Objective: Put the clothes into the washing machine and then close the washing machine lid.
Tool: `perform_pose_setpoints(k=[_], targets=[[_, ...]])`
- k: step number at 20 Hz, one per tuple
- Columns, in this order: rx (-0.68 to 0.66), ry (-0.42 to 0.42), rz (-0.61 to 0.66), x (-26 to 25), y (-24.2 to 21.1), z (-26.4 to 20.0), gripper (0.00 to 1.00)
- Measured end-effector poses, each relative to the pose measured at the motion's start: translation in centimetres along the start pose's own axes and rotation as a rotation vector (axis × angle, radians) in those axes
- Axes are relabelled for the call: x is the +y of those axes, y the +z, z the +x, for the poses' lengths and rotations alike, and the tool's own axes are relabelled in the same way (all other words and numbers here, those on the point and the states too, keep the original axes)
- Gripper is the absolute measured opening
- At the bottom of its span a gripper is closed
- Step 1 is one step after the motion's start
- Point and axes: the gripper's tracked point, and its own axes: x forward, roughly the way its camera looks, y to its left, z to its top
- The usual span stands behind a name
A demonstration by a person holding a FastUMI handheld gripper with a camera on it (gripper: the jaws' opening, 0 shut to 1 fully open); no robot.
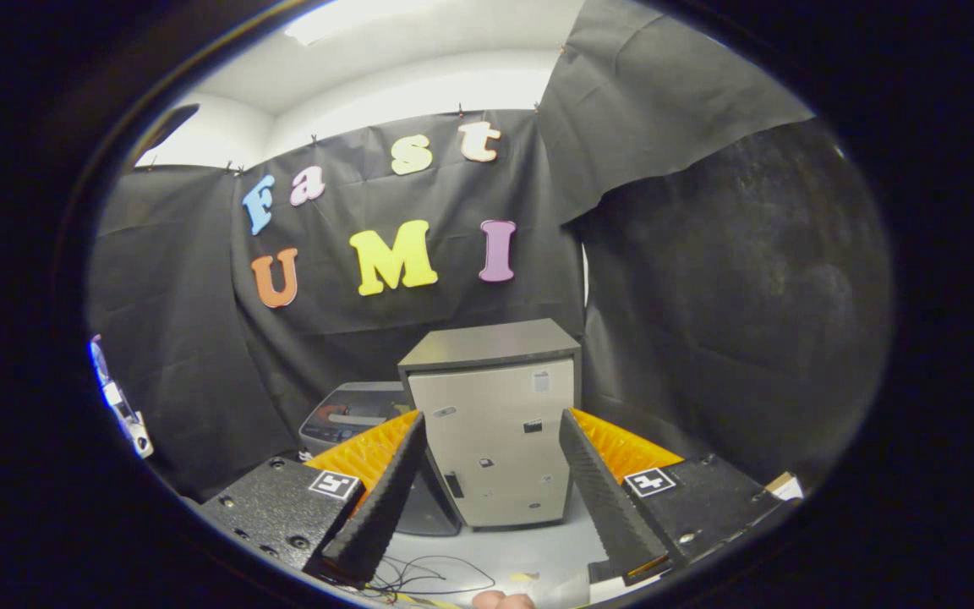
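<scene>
Grey-lidded top-loading washing machine [350, 413] sits lid-down beside a beige metal cabinet [495, 440]; gripper [491, 482] fingers spread, empty. Approach calls for squaring up slowly.

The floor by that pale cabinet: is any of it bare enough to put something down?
Yes: pale floor lies bare before the cabinet, between the open gripper. It is crowded nearer, where thin wires lie, and beside the cabinet, where a grey machine stands close.
</scene>
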Motion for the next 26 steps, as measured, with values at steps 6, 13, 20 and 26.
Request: perform_pose_setpoints(k=[6,13,20,26], targets=[[0.007,0.005,0.016,-0.6,-0.1,0.5,0.99],[-0.001,-0.001,0.044,-0.8,0.2,1.2,0.99],[-0.005,-0.007,0.050,-0.4,0.3,2.0,0.99],[-0.008,-0.029,0.061,-0.6,0.3,2.4,0.99]])
